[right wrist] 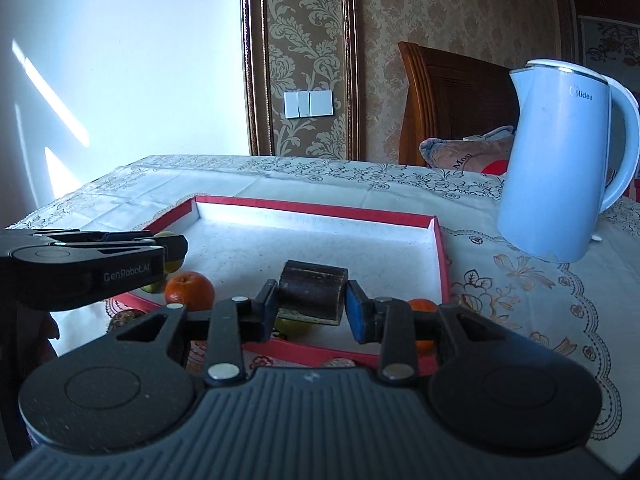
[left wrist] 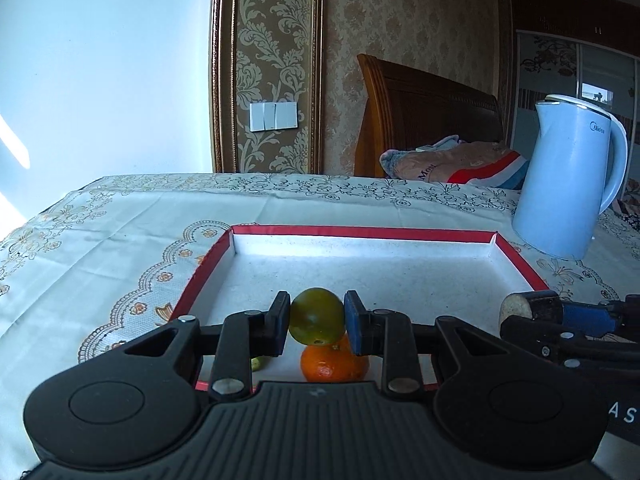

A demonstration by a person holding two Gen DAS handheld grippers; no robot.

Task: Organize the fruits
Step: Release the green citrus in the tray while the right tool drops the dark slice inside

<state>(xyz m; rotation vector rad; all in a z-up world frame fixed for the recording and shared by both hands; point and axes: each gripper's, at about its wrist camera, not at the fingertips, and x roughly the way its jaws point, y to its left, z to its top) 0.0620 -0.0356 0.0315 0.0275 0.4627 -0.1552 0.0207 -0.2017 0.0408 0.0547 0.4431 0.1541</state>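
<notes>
My left gripper (left wrist: 317, 317) is shut on a green round fruit (left wrist: 316, 314) and holds it just above the near edge of the red-rimmed white tray (left wrist: 360, 233). An orange (left wrist: 334, 362) lies in the tray right below it; it also shows in the right wrist view (right wrist: 190, 289). My right gripper (right wrist: 310, 299) is shut on a short dark cylinder-shaped piece (right wrist: 312, 294) over the tray's (right wrist: 312, 209) near side. A green fruit (right wrist: 294, 326) lies under it. A second orange (right wrist: 422, 308) sits partly hidden behind the right finger.
A pale blue electric kettle (left wrist: 570, 180) (right wrist: 560, 160) stands on the embroidered tablecloth (left wrist: 100, 240) right of the tray. A small green fruit piece (left wrist: 258, 363) lies at the tray's near left. A wooden headboard and bedding lie beyond the table. The left gripper (right wrist: 80, 264) crosses the right view's left side.
</notes>
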